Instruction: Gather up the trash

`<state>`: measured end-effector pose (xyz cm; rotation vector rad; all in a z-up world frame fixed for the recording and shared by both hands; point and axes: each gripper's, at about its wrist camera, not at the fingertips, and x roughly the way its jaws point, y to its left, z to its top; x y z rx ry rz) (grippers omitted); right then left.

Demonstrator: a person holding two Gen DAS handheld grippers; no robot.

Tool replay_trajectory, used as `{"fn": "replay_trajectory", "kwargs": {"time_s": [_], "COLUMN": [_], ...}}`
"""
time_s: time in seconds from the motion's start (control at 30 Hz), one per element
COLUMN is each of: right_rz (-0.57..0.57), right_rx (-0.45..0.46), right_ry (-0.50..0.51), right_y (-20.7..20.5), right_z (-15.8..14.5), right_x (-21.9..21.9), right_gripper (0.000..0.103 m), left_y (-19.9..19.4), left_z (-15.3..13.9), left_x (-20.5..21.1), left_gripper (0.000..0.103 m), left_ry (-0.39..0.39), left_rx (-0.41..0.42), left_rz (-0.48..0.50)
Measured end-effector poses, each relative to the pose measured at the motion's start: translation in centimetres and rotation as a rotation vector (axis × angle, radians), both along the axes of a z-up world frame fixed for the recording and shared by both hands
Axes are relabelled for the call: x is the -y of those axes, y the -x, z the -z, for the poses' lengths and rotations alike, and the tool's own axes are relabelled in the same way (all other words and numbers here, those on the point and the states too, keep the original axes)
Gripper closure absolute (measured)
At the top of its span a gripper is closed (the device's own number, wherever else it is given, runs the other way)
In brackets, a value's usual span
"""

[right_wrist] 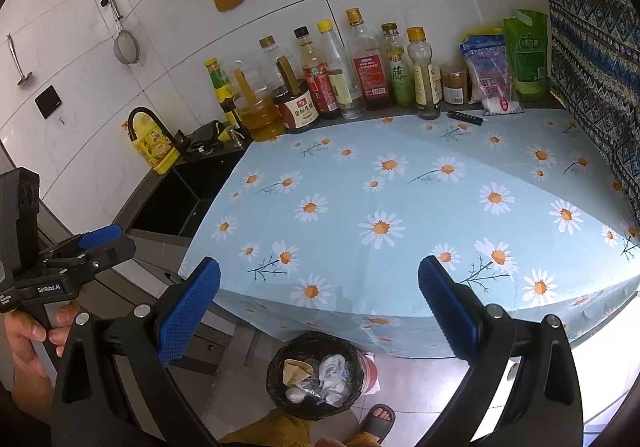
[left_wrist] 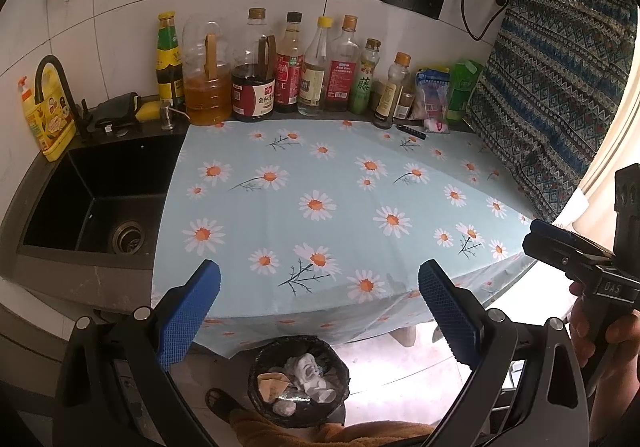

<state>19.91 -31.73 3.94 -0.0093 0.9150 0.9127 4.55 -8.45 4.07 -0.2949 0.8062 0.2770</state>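
At the bottom of the left wrist view, the left gripper (left_wrist: 319,311) stands with its blue-padded fingers (left_wrist: 188,317) spread wide and nothing between them. Seen low between those fingers, the trash bin (left_wrist: 298,381), lined with a black bag, stands on the floor and holds crumpled white tissue (left_wrist: 310,369) and a brown paper scrap (left_wrist: 272,383). A sandalled foot (left_wrist: 220,401) shows just left of the bin.

In the right wrist view the right gripper (right_wrist: 319,311) is likewise released, its fingers wide apart and empty, with the same bin low in the centre of the frame, below the hanging edge of the cloth. At the right edge of the left wrist view the right gripper appears side-on, held in a hand (left_wrist: 596,331), its fingers parted.

Above the fingers, the daisy-print tablecloth (left_wrist: 340,187) covers the counter. At centre left lies the black sink (left_wrist: 100,191) with a yellow detergent bottle (left_wrist: 48,119) at its far corner. Along the white tiled wall in the upper middle stands a row of sauce and oil bottles (left_wrist: 280,75), with bagged packets (left_wrist: 434,95) at the row's right end. A patterned blue cloth (left_wrist: 560,87) fills the upper right.
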Motion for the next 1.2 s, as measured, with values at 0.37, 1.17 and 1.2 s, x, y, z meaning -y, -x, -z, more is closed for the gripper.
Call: {"fn": "replay_trajectory", "kwargs": {"time_s": [0.37, 1.17, 1.2], "right_rz": [-0.002, 0.002, 0.002], "right_rx": [-0.007, -0.017, -0.016], "right_ry": [0.005, 0.021, 0.02], "right_y": [-0.5, -1.4, -1.3], "right_z": [0.3, 0.8, 0.8], "right_x": [0.3, 0.1, 0.1], "right_gripper": [0.005, 0.005, 0.005], "left_y": [-0.1, -1.0, -1.0], "left_z": [0.3, 0.8, 0.9], "left_x": [-0.1, 0.2, 0.2], "left_gripper": [0.007, 0.007, 0.007], "left_ry": [0.008, 0.027, 0.029], "left_rx": [-0.004, -0.004, -0.003], "left_rz": [-0.011, 0.004, 0.006]}}
